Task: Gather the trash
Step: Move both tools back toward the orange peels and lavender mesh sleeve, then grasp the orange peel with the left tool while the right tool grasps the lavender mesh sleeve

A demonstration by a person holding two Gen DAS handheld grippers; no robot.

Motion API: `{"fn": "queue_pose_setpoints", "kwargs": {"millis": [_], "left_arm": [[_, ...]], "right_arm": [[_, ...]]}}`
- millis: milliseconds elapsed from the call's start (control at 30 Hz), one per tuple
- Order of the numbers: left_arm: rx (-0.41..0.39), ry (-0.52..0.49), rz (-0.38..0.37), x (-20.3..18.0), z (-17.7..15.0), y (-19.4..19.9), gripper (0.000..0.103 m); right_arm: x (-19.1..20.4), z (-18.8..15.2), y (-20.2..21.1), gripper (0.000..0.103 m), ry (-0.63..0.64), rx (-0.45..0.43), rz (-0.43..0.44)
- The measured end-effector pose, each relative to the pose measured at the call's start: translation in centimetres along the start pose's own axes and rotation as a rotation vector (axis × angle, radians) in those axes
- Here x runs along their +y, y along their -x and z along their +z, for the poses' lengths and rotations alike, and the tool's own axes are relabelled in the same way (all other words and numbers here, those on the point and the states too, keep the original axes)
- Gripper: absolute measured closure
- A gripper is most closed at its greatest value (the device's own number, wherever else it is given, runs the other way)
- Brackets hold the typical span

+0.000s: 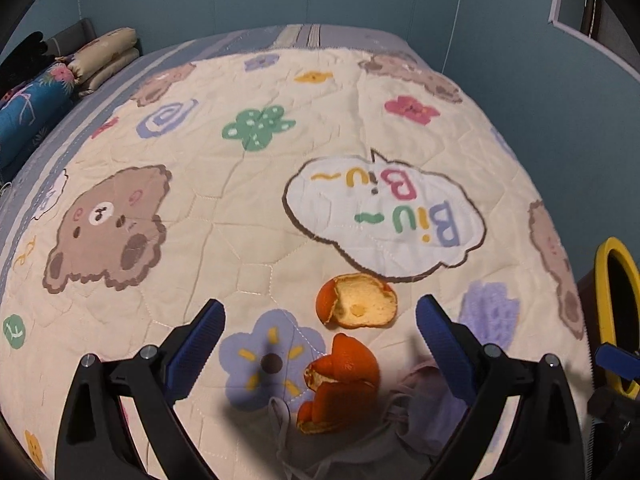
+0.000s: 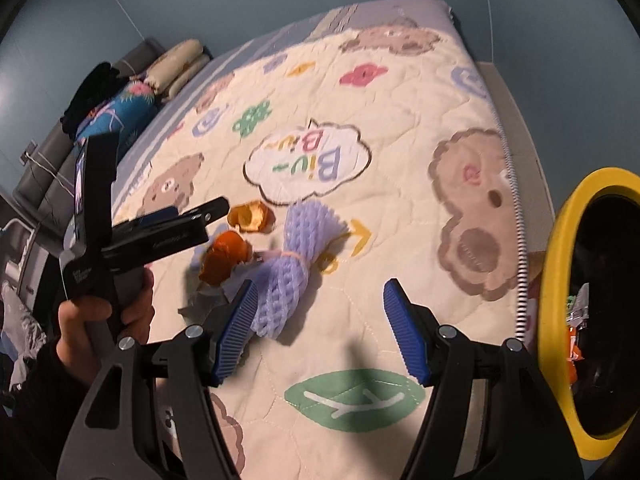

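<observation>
Two pieces of orange peel lie on the quilt: a far one, pith up (image 1: 357, 301) (image 2: 251, 216), and a near one, skin up (image 1: 342, 384) (image 2: 224, 254). A purple foam fruit net (image 2: 290, 268) (image 1: 486, 320) and crumpled tissue (image 1: 352, 448) (image 2: 208, 300) lie beside them. My left gripper (image 1: 320, 320) is open and empty, low over the peels, with the near peel between its fingers; it shows in the right wrist view (image 2: 200, 216). My right gripper (image 2: 318, 312) is open and empty, just right of the net.
A yellow-rimmed trash bin (image 2: 560, 264) (image 1: 612, 280) with some wrappers inside stands at the bed's right edge. The cartoon-bear quilt (image 1: 240, 208) covers the bed. Folded bedding and a pillow (image 1: 52, 88) sit at the far left by the headboard.
</observation>
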State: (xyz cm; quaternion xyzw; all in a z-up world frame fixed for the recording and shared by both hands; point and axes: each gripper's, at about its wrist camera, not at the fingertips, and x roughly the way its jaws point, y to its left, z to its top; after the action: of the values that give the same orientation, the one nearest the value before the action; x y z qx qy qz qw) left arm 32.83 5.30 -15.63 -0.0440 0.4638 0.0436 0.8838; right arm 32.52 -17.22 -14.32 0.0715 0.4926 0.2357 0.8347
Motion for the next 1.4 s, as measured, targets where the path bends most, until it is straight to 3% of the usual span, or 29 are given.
{"fn": "queue_pose_setpoints", "kwargs": {"millis": [367,500,767,1033,1200,1400], "left_arm": [[0.071,-0.013,-0.029,0.3,0.0,-3.7,0.011],[0.102,-0.005,-0.043,0.7,-0.2,-5.0,0.017],[0.143,0.019,-0.071,1.5,-0.3,-6.6,0.034],[0.143,0.011,-0.110,1.3,-0.1,-6.6,0.079],[0.139,0.083,-0.142,2.5,0.0,-6.2,0.088],[0.134,0.135,-0.146,3.7,-0.1,-5.1,0.091]], "right_arm": [[1.8,-0.2,-4.9,0.041,0.028,0.093,0.002],[2.3,0.0,-6.7,0.041,0.039,0.125,-0.011],[3.3,0.3,-9.2,0.048,0.070,0.155,-0.029],[4.3,-0.2,-9.8,0.081,0.104,0.157,-0.033],[4.7,-0.2,-8.5,0.084,0.117,0.127,-0.002],[4.7,-0.8,-7.2,0.084,0.117,0.127,0.014]]}}
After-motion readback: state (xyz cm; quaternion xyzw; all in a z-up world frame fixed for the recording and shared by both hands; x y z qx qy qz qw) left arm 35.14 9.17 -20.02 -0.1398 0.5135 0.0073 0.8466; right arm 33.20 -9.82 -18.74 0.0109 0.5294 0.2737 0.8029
